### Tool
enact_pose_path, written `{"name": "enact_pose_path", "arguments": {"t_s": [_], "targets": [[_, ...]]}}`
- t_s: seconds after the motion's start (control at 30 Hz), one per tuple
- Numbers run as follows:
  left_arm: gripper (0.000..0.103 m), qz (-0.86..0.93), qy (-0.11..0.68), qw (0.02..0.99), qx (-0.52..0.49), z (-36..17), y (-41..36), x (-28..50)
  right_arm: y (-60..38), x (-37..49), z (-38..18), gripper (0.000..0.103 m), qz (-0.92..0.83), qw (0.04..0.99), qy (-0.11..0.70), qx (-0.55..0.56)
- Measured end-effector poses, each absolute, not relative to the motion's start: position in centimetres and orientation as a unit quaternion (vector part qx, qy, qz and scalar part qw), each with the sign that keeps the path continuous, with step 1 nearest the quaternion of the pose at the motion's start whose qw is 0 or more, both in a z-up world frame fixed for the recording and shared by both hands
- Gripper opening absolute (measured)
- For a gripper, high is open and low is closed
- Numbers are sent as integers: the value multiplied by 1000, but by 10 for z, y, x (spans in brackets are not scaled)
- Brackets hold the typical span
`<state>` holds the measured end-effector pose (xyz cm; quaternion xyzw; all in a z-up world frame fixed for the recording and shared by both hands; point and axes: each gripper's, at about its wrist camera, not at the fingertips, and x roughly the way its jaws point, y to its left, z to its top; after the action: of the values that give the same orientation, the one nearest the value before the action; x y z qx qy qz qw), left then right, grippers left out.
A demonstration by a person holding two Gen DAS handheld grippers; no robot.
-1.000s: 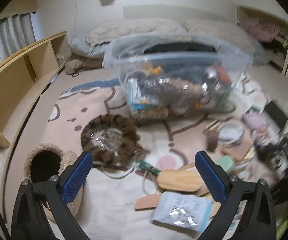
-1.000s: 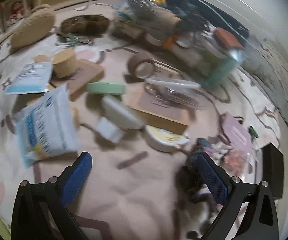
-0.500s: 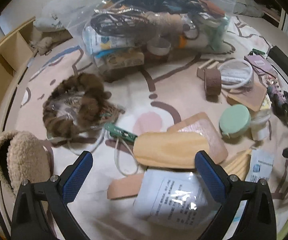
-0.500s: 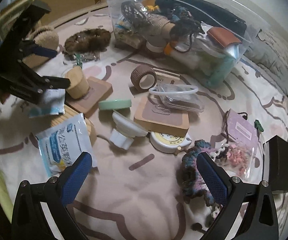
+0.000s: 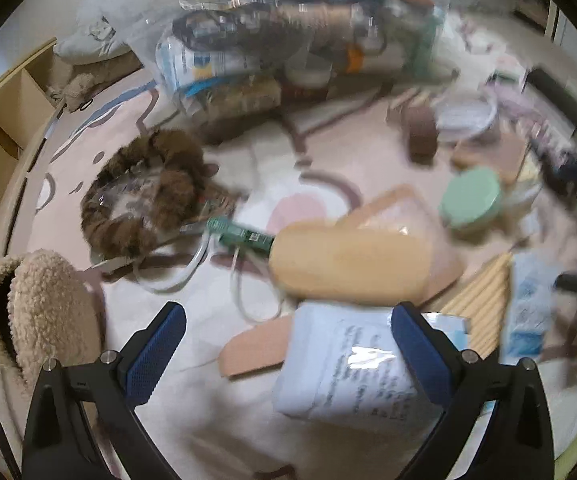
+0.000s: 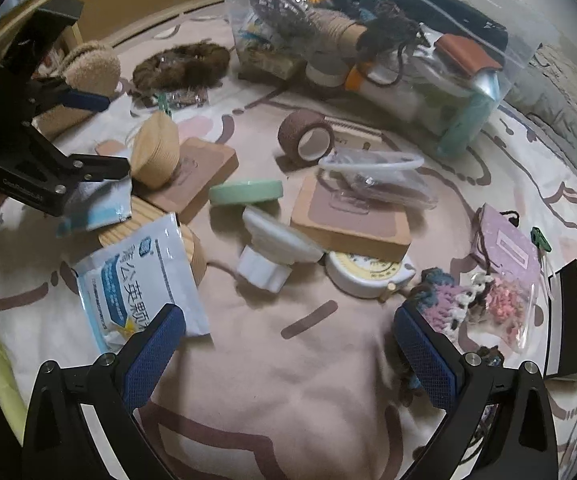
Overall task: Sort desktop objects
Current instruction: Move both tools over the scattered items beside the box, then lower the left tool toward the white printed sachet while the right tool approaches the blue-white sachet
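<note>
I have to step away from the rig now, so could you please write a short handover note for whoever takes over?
Left tongs: open, empty, over the white printed sachet and wooden block.
Right tongs: open, empty, above bare blanket.
Clear bin at the back already holds many items.
Left to sort: brown tape roll, green round lid, tape measure, crochet pieces, furry brown ring and more.

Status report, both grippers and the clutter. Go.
Left gripper open, empty, over white sachet. Right gripper open, empty, above bare blanket. Clear storage bin behind loose items; nothing blocking.
</note>
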<state>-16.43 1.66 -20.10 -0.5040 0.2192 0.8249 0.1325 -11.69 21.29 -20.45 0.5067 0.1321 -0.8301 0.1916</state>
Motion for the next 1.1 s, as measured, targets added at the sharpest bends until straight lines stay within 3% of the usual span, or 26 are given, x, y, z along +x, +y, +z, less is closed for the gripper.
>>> {"name": "enact_pose_path", "arguments": {"t_s": [0.47, 0.63, 0.87, 1.1], "targets": [[103, 808, 234, 133, -525, -217, -12, -148, 214, -104, -228, 103, -798, 196, 179, 541], [103, 805, 229, 108, -537, -221, -34, -147, 219, -105, -232, 103, -795, 192, 160, 553], [103, 807, 174, 104, -554, -215, -67, -148, 228, -105, -236, 103, -797, 194, 135, 556], [103, 805, 127, 165, -556, -205, -68, -134, 230, -102, -237, 103, -801, 189, 138, 551]]}}
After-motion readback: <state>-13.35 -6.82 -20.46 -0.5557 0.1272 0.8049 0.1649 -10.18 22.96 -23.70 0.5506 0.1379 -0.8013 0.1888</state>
